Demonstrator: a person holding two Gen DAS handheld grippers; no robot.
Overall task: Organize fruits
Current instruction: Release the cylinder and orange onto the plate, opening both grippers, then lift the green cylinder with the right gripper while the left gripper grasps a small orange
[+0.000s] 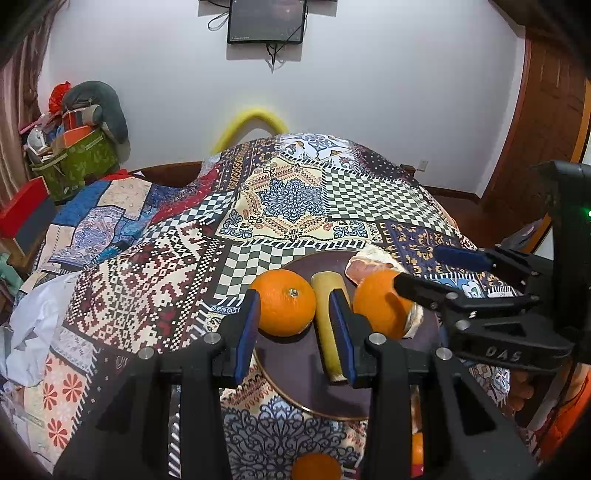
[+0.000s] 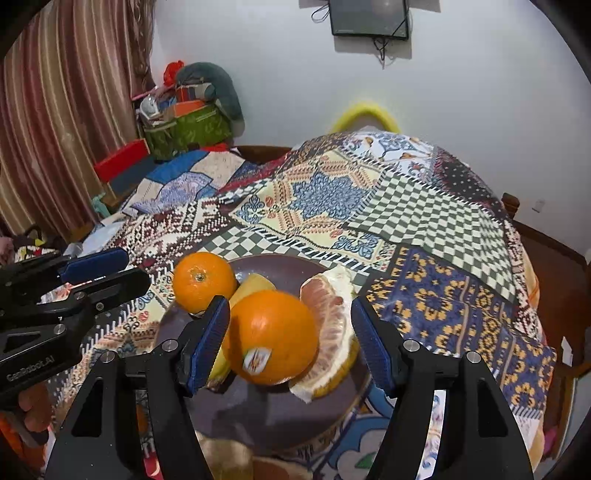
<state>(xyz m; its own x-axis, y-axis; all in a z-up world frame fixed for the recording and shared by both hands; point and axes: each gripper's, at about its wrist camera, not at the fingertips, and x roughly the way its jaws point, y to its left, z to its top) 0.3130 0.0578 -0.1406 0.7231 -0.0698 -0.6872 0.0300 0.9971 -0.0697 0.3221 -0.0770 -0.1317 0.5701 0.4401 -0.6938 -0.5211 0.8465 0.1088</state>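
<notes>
Landmark: dark plate [image 1: 295, 373] on patchwork cloth [image 1: 147, 280]. Nearest, below plate's near rim in left wrist view, another orange [image 1: 316, 466] lying on cloth, part hidden by gripper frame. Left gripper [image 1: 295, 325] over plate's left half, blue pads spread; stem-up orange [image 1: 286, 307] between them, close to left pad, contact with right pad not discernible; not clamped as far as visible. Yellow banana [image 1: 330, 314] lengthwise along plate's middle, partly behind right pad. Right gripper [image 2: 290, 339] over plate's right half, jaws wide apart, stickered orange [image 2: 273, 336] and pomelo wedge [image 2: 330, 332] in the gap, neither pad pressing fruit. Stickered orange resting on plate against wedge, banana just to its left. Stem-up orange at plate's far left rim. Beyond plate: cloth draped over a hump, yellow hoop [image 1: 251, 122] past it, green bag [image 1: 75, 162] of clutter far left, dark wall screen [image 1: 266, 20] above.
</notes>
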